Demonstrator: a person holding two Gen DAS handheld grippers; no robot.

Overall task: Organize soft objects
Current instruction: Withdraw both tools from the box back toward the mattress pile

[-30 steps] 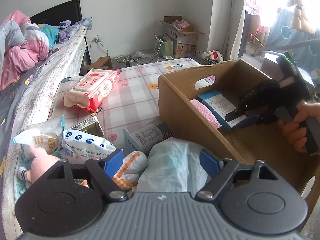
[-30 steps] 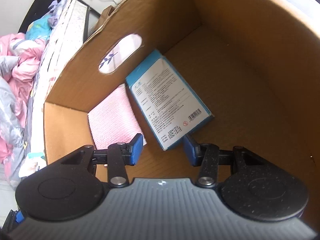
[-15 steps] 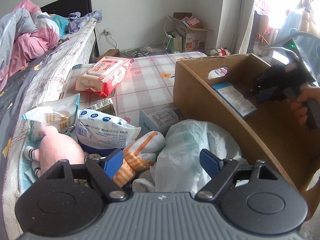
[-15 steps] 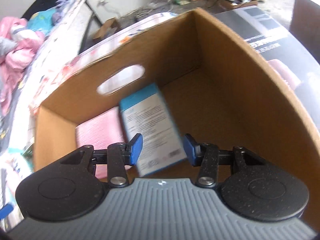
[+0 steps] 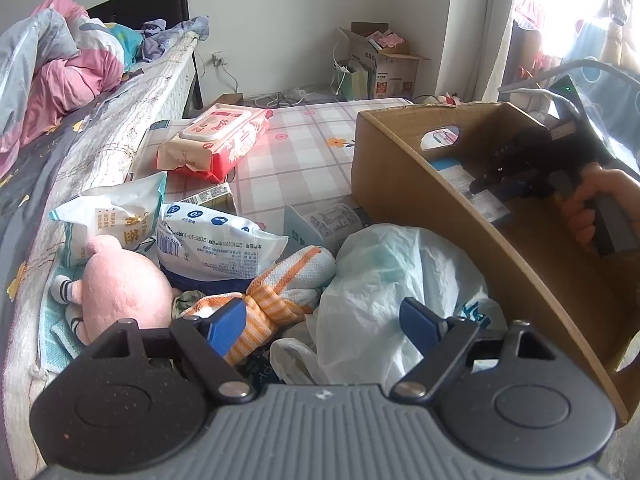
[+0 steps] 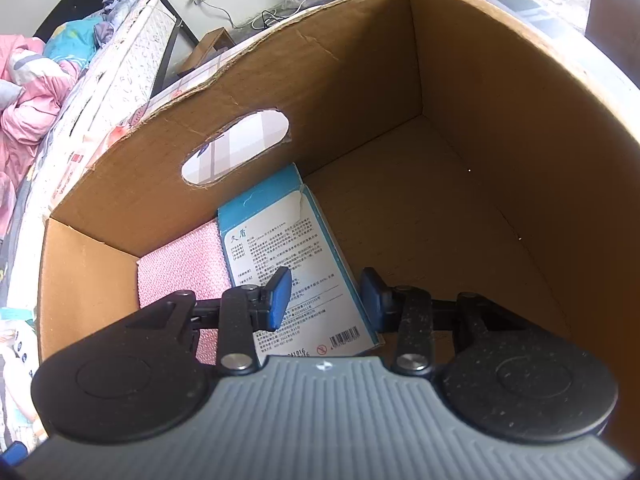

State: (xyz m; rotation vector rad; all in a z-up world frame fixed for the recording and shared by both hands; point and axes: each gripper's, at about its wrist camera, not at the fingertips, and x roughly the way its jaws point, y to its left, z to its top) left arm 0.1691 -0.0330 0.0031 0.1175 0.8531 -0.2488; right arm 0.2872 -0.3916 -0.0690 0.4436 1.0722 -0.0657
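The left gripper [image 5: 322,322] is held released over the bag [image 5: 396,276] at lower centre; the right gripper [image 6: 326,296], spread and empty, is held inside the box [image 6: 500,128]. The bag could be snagged.

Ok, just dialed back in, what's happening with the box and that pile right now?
A person is sorting soft things into the cardboard box. The right gripper hangs open and empty inside it, above a blue-edged packet and a pink cloth lying on the floor of the box. The left gripper is open over the pile beside the box, above a white plastic bag and an orange striped towel.
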